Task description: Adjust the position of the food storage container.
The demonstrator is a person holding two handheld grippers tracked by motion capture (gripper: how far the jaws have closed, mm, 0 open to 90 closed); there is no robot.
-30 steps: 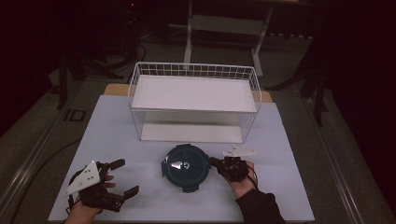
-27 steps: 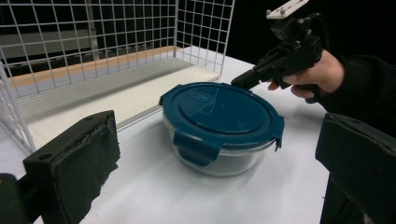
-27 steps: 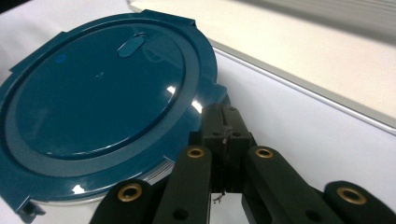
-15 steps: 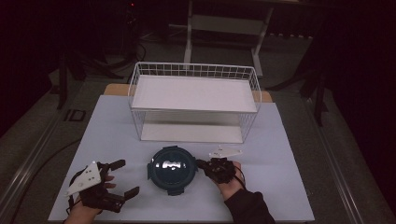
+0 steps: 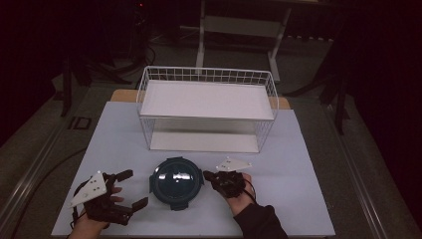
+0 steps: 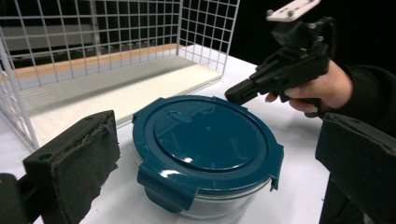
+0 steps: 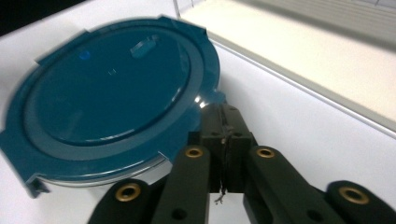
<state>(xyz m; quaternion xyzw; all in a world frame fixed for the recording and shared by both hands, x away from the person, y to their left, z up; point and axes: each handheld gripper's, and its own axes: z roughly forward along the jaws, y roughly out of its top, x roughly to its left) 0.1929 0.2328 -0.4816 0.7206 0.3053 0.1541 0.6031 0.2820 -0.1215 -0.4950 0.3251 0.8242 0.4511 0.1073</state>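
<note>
A round clear container with a dark teal clip lid stands on the white table near its front edge; it also lies close ahead in the left gripper view and the right gripper view. My right gripper is shut, its tips against the container's right rim, nothing between the jaws. It reaches in from the right in the left gripper view. My left gripper rests to the container's left, open, jaws wide apart and facing the container.
A white wire basket with a flat white shelf stands behind the container at the table's middle. The white table top has bare room to the right and in front of the basket. Dark floor and stands surround the table.
The container has slid to the left across the table, with my shut right gripper following against its right side. The left gripper has stayed where it was.
</note>
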